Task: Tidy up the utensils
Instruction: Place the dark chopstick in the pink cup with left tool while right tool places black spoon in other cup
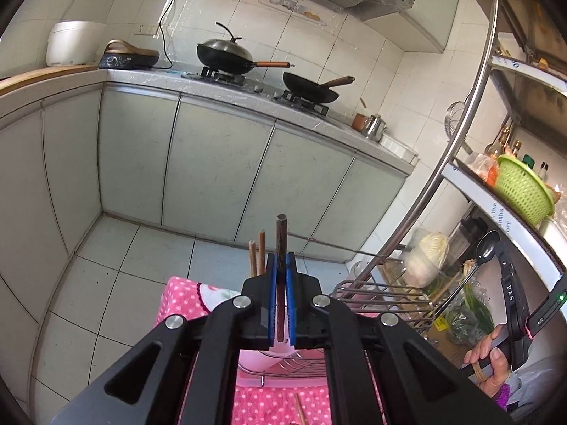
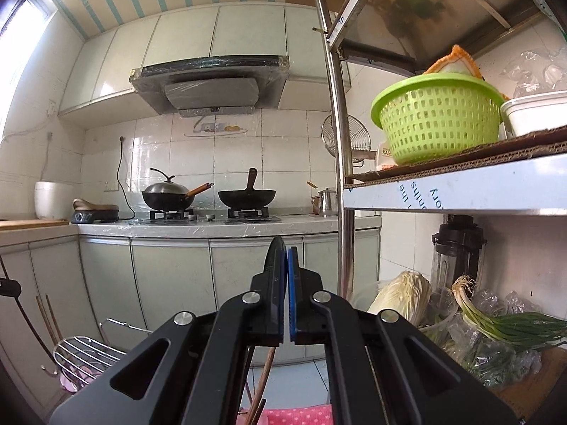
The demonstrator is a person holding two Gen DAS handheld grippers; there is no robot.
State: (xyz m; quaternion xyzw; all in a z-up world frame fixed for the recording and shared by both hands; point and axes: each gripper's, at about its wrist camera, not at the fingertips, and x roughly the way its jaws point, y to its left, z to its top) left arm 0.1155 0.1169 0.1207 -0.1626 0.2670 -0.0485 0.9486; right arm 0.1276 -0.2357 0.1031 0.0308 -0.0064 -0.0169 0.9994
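In the left wrist view, our left gripper (image 1: pixel 281 265) is clamped narrow on a dark chopstick (image 1: pixel 281 244) that runs between its blue pads and stands out past the tips; two lighter wooden chopsticks (image 1: pixel 257 256) rise just beside the left finger, and we cannot tell what holds them. Below the gripper lie a pink dotted cloth (image 1: pixel 191 301) and a wire rack (image 1: pixel 382 294); a further wooden stick (image 1: pixel 301 411) lies on the cloth near the bottom edge. At the right edge the person's hand (image 1: pixel 490 361) carries the other tool, and a dark spoon (image 1: pixel 487 249) sticks up from it. On the shelf a green basket (image 1: pixel 524 191) sits; its contents are hidden here.

In the right wrist view, our right gripper (image 2: pixel 286 262) has its pads pressed together; the spoon is hidden here, though the grip is, we judge, on its handle. The green basket (image 2: pixel 437 120) holds something orange-edged; a white tub (image 2: pixel 535 113) stands touching it. A wire rack (image 2: pixel 85 354) sits at lower left.

We judge the sorting mid-way; both held utensils are not yet put down, and loose sticks remain.
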